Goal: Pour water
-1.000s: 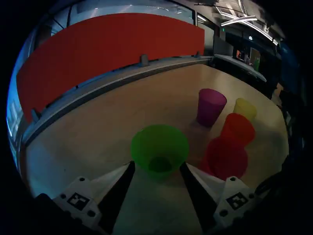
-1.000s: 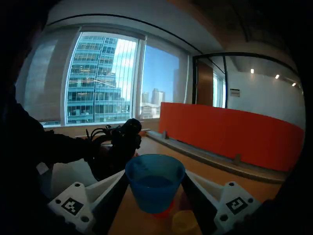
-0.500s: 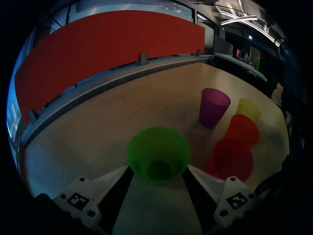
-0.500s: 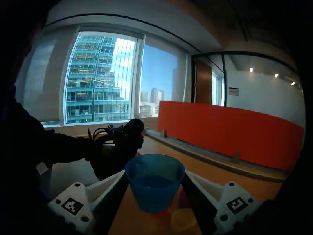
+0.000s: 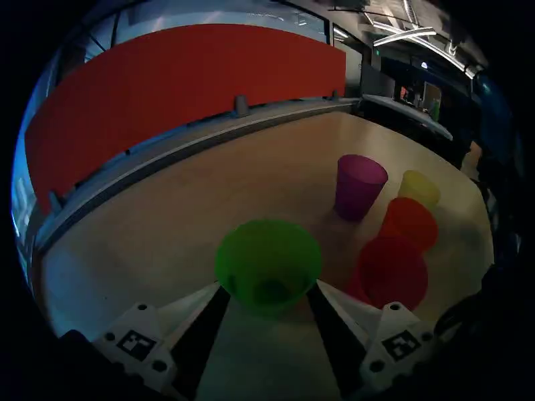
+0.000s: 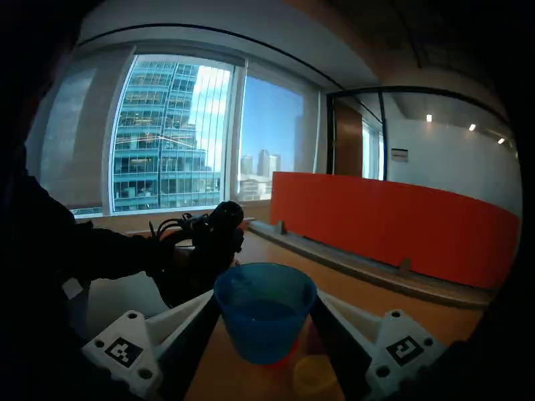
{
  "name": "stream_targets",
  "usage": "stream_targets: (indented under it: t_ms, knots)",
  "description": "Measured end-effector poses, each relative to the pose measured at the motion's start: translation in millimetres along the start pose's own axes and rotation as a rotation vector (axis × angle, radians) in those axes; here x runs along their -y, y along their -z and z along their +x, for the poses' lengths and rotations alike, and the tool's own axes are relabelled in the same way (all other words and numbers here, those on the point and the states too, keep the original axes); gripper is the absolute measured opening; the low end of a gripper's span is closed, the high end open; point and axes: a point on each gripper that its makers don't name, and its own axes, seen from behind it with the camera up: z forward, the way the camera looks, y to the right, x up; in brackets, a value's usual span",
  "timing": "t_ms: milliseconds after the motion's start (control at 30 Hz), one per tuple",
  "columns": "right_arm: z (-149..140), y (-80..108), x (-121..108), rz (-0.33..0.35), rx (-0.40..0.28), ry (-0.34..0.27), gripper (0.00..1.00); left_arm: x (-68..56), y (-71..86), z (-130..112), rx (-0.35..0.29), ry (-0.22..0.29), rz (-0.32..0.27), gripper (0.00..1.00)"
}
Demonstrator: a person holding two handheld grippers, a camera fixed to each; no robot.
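Wooden desk (image 5: 200, 194) along an orange partition (image 5: 187, 73), office windows (image 6: 174, 134) behind. Pinching an empty green cup (image 5: 267, 264) upright in the left gripper's (image 5: 269, 291) fingers, low over the desk. Clamping a blue cup (image 6: 264, 327) of water (image 6: 264, 309) level in the right gripper (image 6: 264, 297). Probably need to carry blue left and forward, toward that left hand (image 6: 175, 257), before tipping.

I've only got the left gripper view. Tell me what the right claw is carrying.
Observer: The right claw grips a blue cup, held upright.
Operator: Report whether it holds water to pour into my green cup.
Observer: Yes, water shows inside, its surface below the rim.
Operator: Give me what lies beneath it.
Observer: A yellow cup on the table shows just below it, slightly right in that view.
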Motion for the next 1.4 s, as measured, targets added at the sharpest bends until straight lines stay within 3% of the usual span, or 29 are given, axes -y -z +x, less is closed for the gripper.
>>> stream_targets:
  t_ms: [400, 700, 1000, 1400]
  knots:
    - [2, 3.5, 1, -0.006, -0.005, 0.0, 0.91, 4.5, 22.8, 12, -0.054, -0.006, 0.029, 0.79]
    - [4, 7.0, -1, -0.02, -0.008, 0.0, 0.91, 0.4, 49.7, 26, -0.144, -0.012, 0.044, 0.79]
    - [6, 9.1, -1, -0.024, -0.014, 0.001, 0.91, -6.7, 75.2, 41, -0.236, 0.001, 0.032, 0.79]
    - [13, 11.4, 5, -0.023, -0.022, 0.008, 0.91, -26.2, 98.3, 56, -0.315, 0.015, -0.008, 0.79]
